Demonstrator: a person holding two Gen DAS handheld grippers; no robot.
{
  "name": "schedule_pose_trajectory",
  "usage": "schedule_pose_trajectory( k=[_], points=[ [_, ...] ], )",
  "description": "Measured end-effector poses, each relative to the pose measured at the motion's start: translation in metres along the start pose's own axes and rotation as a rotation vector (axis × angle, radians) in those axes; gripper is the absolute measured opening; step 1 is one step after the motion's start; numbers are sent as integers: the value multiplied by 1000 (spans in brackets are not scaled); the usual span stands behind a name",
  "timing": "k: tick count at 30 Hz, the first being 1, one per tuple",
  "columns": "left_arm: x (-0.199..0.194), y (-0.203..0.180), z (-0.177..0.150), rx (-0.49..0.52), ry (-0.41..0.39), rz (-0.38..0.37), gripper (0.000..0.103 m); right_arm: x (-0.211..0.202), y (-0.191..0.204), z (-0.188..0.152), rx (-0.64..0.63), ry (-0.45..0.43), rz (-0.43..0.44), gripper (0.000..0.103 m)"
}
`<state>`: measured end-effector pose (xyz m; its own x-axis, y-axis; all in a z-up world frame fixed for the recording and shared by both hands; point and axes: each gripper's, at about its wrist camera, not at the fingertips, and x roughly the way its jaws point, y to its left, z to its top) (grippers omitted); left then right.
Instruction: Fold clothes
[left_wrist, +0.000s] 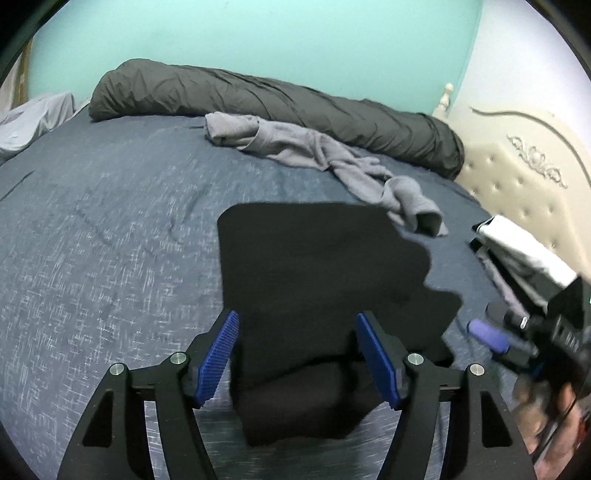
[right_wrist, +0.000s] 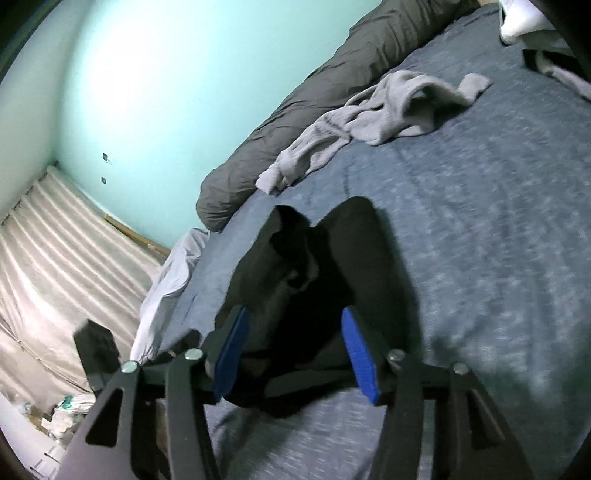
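Dim, cool light leaves the black garment (left_wrist: 314, 266) a detail-less patch, glare whitens the teal wall (right_wrist: 155, 92) in the right wrist view — motion blur smears the bedspread (right_wrist: 498, 258), and fisheye bending darkens every corner.

A folded garment (left_wrist: 317, 266) lies on the bed (left_wrist: 110, 221); behind it a crumpled garment (left_wrist: 317, 155), then a rolled duvet (left_wrist: 258, 99).

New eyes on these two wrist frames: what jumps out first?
The black garment lies partly folded on the blue-grey bedspread, right ahead of both grippers, left gripper and right gripper, whose blue-padded jaws stand open. Beyond it a crumpled grey garment lies beside the long dark rolled duvet along the turquoise wall.
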<state>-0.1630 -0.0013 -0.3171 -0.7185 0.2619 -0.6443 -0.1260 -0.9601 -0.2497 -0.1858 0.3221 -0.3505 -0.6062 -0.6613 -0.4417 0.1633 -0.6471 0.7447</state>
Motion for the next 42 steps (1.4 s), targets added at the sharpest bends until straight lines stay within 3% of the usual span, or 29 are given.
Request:
schedule_pose_trajectory(
  k=[6,11,18,28,31,34,37,42],
  points=[
    [13,2,-10,51,24,-4,70,33,9,3,32,41,20,63],
    [19,0,-13,76,47,-32,70,63,9,3,31,92,-22,64],
    [22,3,-18,86,62,-30,70,73,3,4,43,99,-35,65],
    [24,0,-17,82,62,-30,71,84,16,4,-38,108,-78,66],
    [24,0,-17,81,61,-27,72,86,18,3,-58,106,-75,60],
    [23,1,-17,82,60,-26,72,88,17,3,-61,109,-56,38],
    [23,1,-17,79,60,-25,72,86,16,5,-53,93,-27,26],
    [17,3,-11,67,35,-24,72,64,39,5,-142,17,-24,20]
  ],
)
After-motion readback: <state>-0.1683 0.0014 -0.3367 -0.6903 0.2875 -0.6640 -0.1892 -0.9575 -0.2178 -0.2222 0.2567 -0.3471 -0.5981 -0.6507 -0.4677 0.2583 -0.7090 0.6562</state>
